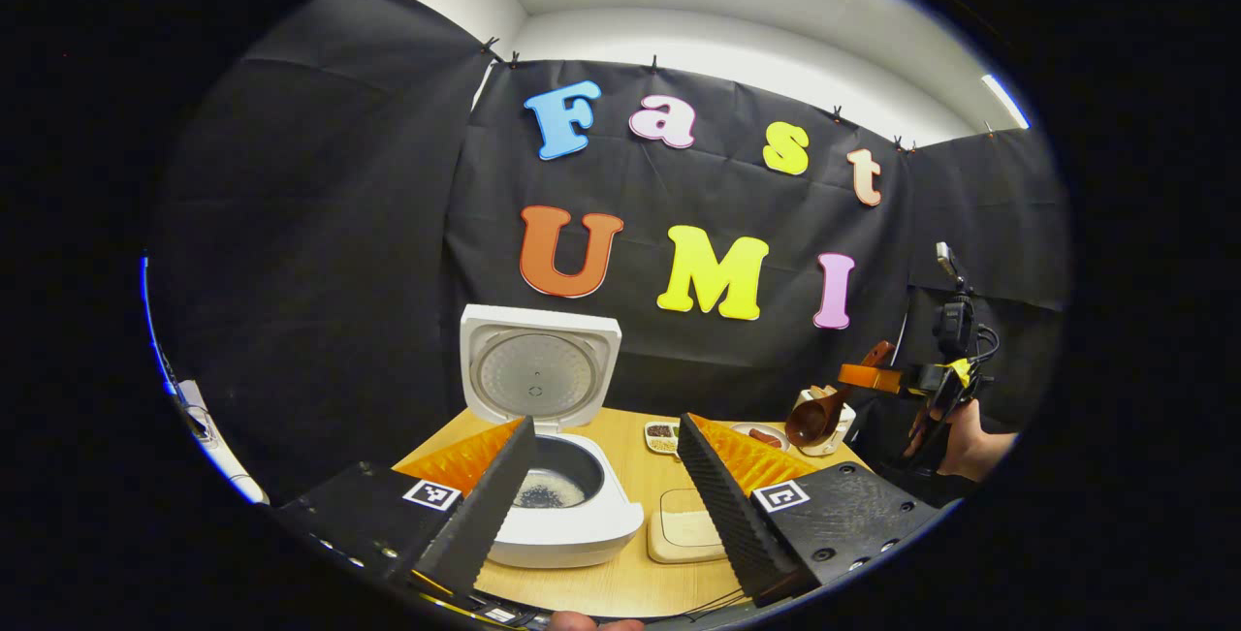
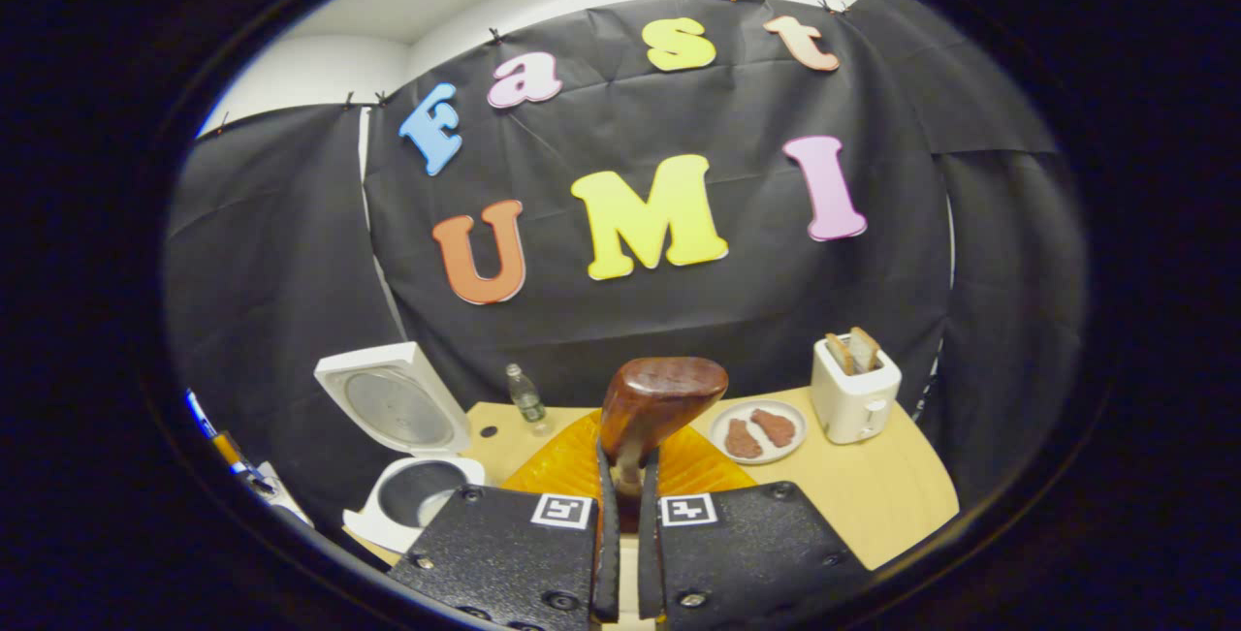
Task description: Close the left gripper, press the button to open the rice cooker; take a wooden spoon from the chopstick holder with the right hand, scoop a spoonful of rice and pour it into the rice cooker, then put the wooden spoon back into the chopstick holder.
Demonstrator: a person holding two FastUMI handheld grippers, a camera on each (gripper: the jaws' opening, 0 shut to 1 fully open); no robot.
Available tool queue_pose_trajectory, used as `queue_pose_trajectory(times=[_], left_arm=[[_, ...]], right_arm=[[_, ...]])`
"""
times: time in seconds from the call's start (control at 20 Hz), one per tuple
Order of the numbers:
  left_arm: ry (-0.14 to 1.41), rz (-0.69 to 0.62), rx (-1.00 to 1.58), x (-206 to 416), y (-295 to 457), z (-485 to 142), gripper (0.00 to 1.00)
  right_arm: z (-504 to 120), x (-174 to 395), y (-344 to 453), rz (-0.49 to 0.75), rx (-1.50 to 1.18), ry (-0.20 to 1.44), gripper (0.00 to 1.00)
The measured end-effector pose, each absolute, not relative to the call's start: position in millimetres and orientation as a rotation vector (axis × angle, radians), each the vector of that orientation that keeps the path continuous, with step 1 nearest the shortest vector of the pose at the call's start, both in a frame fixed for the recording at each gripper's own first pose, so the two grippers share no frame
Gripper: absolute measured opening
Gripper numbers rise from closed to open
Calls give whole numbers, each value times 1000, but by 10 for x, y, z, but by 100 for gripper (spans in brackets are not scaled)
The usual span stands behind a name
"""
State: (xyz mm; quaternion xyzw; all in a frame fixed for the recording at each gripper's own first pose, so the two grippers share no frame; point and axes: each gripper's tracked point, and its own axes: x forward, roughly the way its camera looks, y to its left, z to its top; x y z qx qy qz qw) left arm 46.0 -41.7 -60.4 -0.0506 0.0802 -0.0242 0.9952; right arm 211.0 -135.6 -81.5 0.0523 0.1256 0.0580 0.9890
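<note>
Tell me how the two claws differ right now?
The left claw stands open, fingers spread wide with nothing between them, looking over the open white rice cooker. The right claw is shut on the brown wooden spoon, both fingers pressed on its handle, bowl up and forward. Seen from the left gripper view, the right claw is at the white chopstick holder. Both are hand-held.

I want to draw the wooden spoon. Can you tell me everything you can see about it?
The wooden spoon is dark, glossy reddish-brown wood with a rounded bowl and a narrower handle. In the right gripper view, the right hand-held gripper is shut on its handle, with the bowl sticking up past the fingertips. In the left gripper view the spoon hangs bowl-down beside the white chopstick holder, at the table's far right. No rice can be seen in it.
</note>
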Motion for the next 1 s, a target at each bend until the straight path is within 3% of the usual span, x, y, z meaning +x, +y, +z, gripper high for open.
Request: queue_pose_trajectory(times=[0.35,1.0], left_arm=[[215,-36,-76,659,-645,-707,94],[317,7,9,699,-734,-982,94]], right_arm=[[-1543,2329,-2206,20,128,353,13],[-2830,2657,-2392,45,88,487,12]])
